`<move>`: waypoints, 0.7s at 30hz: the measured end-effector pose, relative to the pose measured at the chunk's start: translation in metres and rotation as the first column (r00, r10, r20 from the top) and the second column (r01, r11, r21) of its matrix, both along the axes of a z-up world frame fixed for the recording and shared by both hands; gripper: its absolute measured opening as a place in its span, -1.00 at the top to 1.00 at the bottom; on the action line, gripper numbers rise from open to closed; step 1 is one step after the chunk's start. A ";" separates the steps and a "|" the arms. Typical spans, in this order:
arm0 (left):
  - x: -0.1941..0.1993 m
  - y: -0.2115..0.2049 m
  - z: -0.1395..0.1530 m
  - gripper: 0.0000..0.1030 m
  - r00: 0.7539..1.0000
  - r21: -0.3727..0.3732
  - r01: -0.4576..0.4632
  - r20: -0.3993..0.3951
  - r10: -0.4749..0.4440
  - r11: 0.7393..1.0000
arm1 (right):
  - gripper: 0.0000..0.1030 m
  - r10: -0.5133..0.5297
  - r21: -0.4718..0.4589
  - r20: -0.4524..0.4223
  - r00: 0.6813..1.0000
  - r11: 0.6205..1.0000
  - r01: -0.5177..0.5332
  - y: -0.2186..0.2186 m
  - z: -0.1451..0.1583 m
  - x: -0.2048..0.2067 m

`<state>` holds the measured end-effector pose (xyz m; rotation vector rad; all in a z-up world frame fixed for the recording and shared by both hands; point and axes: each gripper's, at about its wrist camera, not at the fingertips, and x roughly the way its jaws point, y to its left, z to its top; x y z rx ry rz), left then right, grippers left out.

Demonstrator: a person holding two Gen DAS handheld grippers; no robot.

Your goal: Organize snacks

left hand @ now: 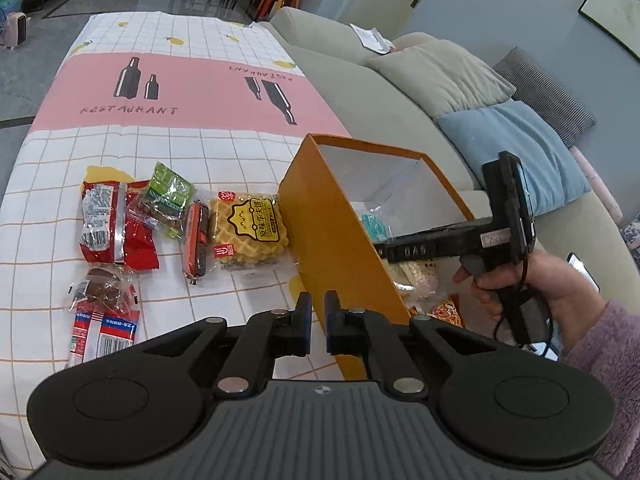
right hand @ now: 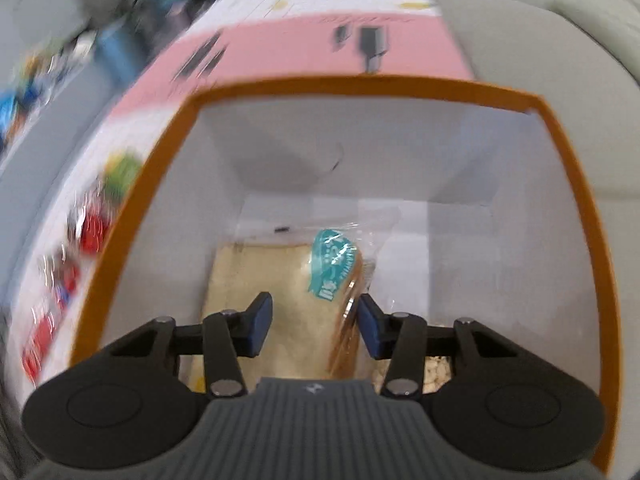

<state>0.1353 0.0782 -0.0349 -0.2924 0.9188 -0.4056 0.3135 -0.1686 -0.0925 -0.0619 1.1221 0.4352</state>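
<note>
**Operator:** Inside the orange box (right hand: 132, 216), what is the right gripper (right hand: 316, 326) doing?

**Technician:** It is pointing down into the box, with its jaws standing apart on either side of a wrapped bread slice (right hand: 280, 300) bearing a teal label. The right pad is sitting at the wrapper's edge; the left pad is showing a gap. Whether the pads are pressing cannot be told, since the view is blurring. I am judging this as the placing step: the packet is lying at the box floor, over other snacks.

**Operator:** And the left gripper (left hand: 318, 322)?

**Technician:** Its jaws are sitting almost closed, with a narrow gap only. The near wall of the box is rising right behind them; whether they are pinching that wall cannot be told.

**Operator:** Which items are waiting?

**Technician:** On the tablecloth (left hand: 192, 80), just beside the box, a waffle packet (left hand: 250, 230) is lying flat. Next to it are lying a sausage stick (left hand: 197, 238), a green packet (left hand: 170, 190), a red packet (left hand: 112, 226) and a red-white packet (left hand: 102, 316).

**Operator:** Next move?

**Technician:** Probably lifting the right gripper clear of the rim with its jaws wide, then reaching for the waffle packet, the nearest item. The left hand should be keeping the box steady.
</note>
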 end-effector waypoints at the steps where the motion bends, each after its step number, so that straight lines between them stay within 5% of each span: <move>1: 0.001 -0.001 -0.001 0.89 1.000 -0.001 0.001 -0.004 -0.001 1.000 | 0.07 0.039 -0.024 -0.019 0.999 0.999 -0.039 0.004 -0.002 0.001; 4: 0.001 -0.003 -0.001 0.89 1.000 0.004 0.003 -0.006 -0.003 1.000 | 0.07 0.057 -0.030 -0.109 0.992 0.998 -0.061 0.005 -0.010 0.004; 8: 0.000 -0.002 0.001 0.75 1.000 0.013 -0.006 0.004 0.006 1.000 | -0.03 0.012 -0.020 -0.125 0.992 1.000 -0.015 0.001 -0.007 -0.001; 10: 0.000 0.001 0.002 0.64 1.000 0.023 -0.023 0.013 0.023 0.999 | -0.22 -0.046 -0.020 -0.116 0.992 0.999 0.044 -0.004 -0.003 -0.009; 15: 0.000 0.012 0.007 0.54 0.997 0.052 -0.070 0.026 0.069 0.996 | -0.22 -0.173 0.058 -0.054 0.983 0.983 0.176 -0.028 0.018 -0.030; 21: 0.000 0.031 0.016 0.16 0.988 0.075 -0.147 0.057 0.143 0.986 | -0.23 -0.291 0.085 0.056 0.955 0.955 0.285 -0.033 0.059 -0.051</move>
